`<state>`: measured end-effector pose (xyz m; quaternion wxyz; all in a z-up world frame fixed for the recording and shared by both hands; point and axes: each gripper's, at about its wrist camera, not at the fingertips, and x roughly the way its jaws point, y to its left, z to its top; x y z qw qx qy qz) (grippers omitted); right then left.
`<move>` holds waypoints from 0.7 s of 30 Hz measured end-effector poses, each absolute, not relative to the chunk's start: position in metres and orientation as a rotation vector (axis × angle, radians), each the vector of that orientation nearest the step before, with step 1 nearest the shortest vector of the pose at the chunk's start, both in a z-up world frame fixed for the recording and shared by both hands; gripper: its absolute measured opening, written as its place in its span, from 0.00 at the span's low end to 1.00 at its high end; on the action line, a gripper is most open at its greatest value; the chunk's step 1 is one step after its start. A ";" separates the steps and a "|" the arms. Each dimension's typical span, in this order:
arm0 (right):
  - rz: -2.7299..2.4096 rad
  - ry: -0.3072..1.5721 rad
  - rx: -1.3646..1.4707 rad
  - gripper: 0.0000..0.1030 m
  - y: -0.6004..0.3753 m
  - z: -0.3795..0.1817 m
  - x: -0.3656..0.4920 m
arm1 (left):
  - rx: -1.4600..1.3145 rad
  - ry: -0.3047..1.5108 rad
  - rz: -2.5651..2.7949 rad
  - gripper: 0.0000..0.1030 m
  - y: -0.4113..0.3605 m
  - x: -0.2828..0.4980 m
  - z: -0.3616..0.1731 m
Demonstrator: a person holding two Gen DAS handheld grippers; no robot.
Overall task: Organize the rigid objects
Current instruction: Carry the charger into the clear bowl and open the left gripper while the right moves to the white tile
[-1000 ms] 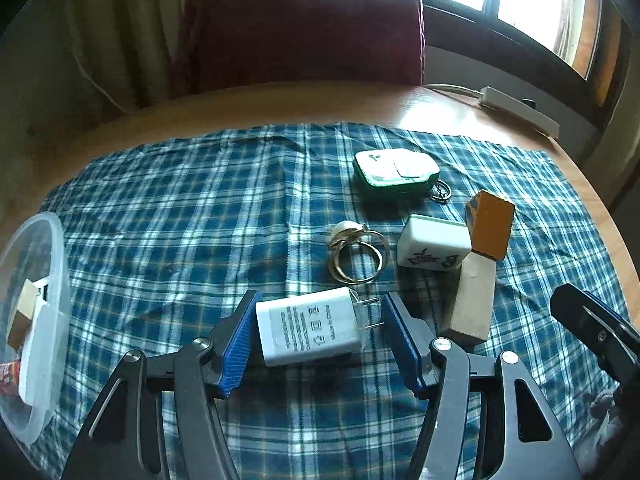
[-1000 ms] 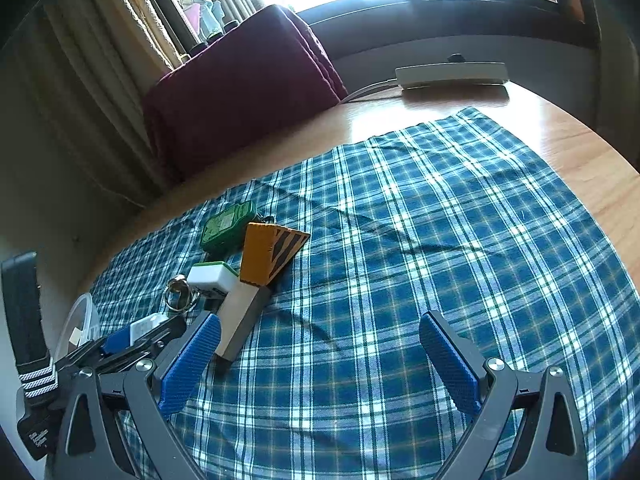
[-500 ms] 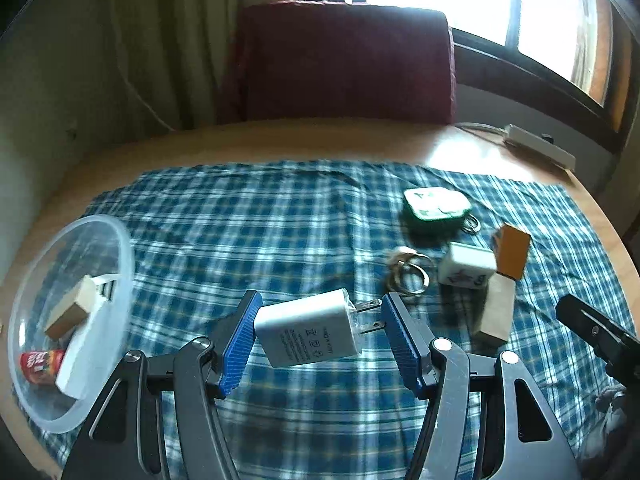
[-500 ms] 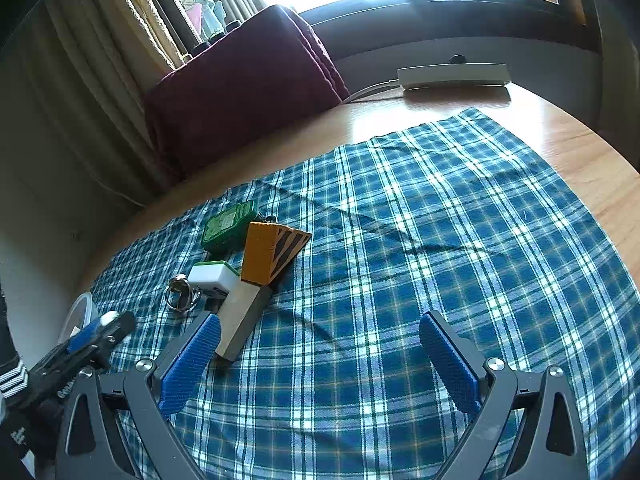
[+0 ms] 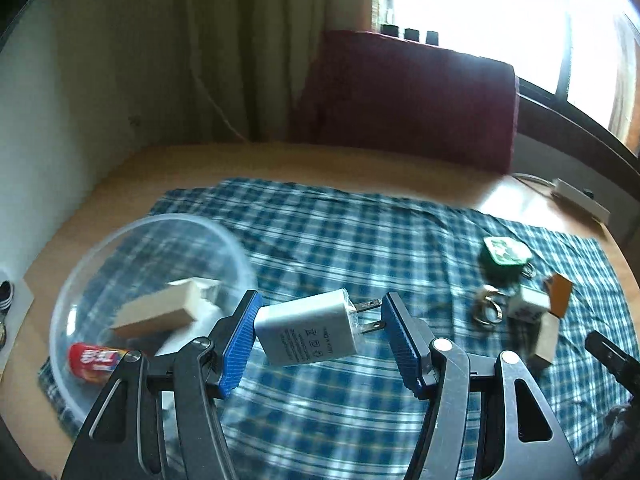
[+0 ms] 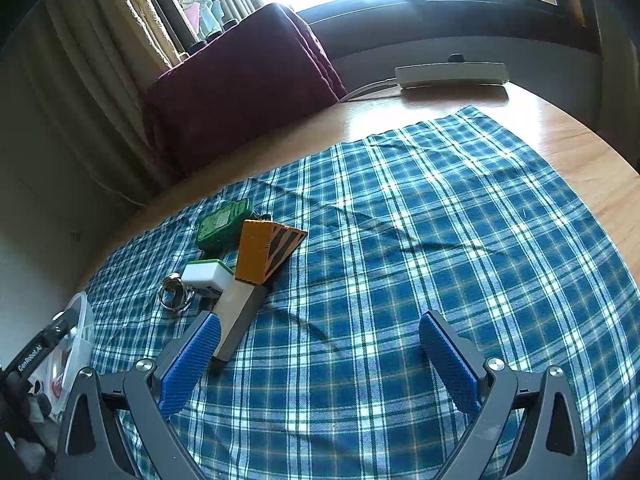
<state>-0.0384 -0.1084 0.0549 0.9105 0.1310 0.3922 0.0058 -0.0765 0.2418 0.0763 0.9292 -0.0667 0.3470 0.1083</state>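
Left wrist view: we see the left gripper [image 5: 318, 330] clamped on a white charger [image 5: 306, 326], prongs toward its right pad.
Charger position: we find it lifted above the checked cloth [image 5: 360, 236], beside the clear bowl [image 5: 86, 264].
Bowl contents: we note a beige block [image 5: 158, 312] and a red tube [image 5: 96, 360].
Right gripper [image 6: 320, 364]: we see its jaws spread wide and empty, low over the cloth.
Remaining items: green tag [image 6: 222, 224], orange block [image 6: 254, 250], white tile [image 6: 206, 274], metal rings [image 6: 174, 294], grouped together.
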 end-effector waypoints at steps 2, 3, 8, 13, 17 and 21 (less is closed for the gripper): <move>0.011 0.808 0.269 0.98 -0.110 0.055 -0.038 | -0.146 0.702 0.244 0.61 0.253 -0.079 0.078; 0.011 0.808 0.269 0.98 -0.110 0.055 -0.038 | -0.150 0.698 0.256 0.61 0.258 -0.081 0.079; 0.011 0.805 0.265 0.98 -0.111 0.055 -0.037 | -0.164 0.684 0.309 0.61 0.282 -0.087 0.080; 0.010 0.804 0.262 0.98 -0.110 0.055 -0.037 | -0.184 0.683 0.349 0.61 0.303 -0.093 0.078; 0.015 0.806 0.261 0.98 -0.108 0.054 -0.038 | -0.196 0.683 0.368 0.61 0.315 -0.096 0.076; 0.068 0.824 0.250 0.98 -0.104 0.057 -0.033 | -0.205 0.684 0.386 0.61 0.326 -0.099 0.073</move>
